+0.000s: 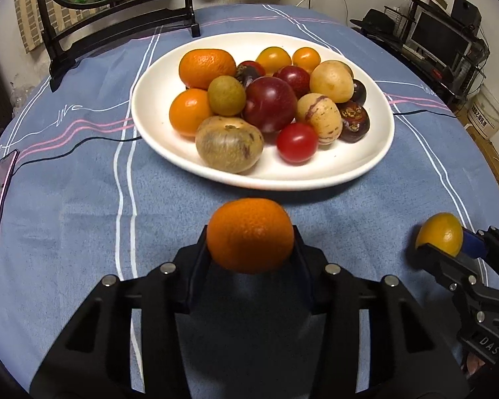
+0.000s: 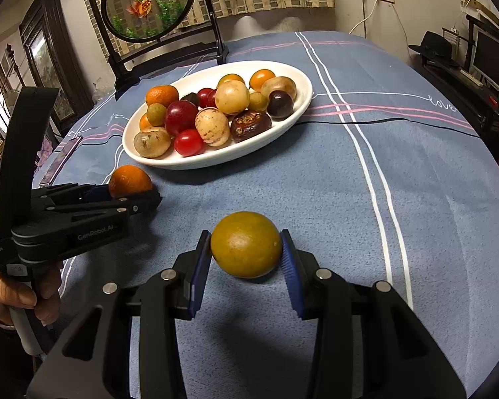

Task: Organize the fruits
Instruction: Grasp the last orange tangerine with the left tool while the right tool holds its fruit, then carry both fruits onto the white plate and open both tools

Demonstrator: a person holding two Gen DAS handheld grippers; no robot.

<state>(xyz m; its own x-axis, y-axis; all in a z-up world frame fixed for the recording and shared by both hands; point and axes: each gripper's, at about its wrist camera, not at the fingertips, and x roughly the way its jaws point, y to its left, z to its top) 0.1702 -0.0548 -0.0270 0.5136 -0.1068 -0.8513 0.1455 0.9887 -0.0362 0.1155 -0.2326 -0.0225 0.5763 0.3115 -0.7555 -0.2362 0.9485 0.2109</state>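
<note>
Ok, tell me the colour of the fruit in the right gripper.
Yellow-orange with a greenish tinge; the fruit shows best in the right wrist view.

The round orange mandarin sits in the left black tool. Ahead, the white oval plate rests on the blue counter cloth with white and pink stripes.
</note>
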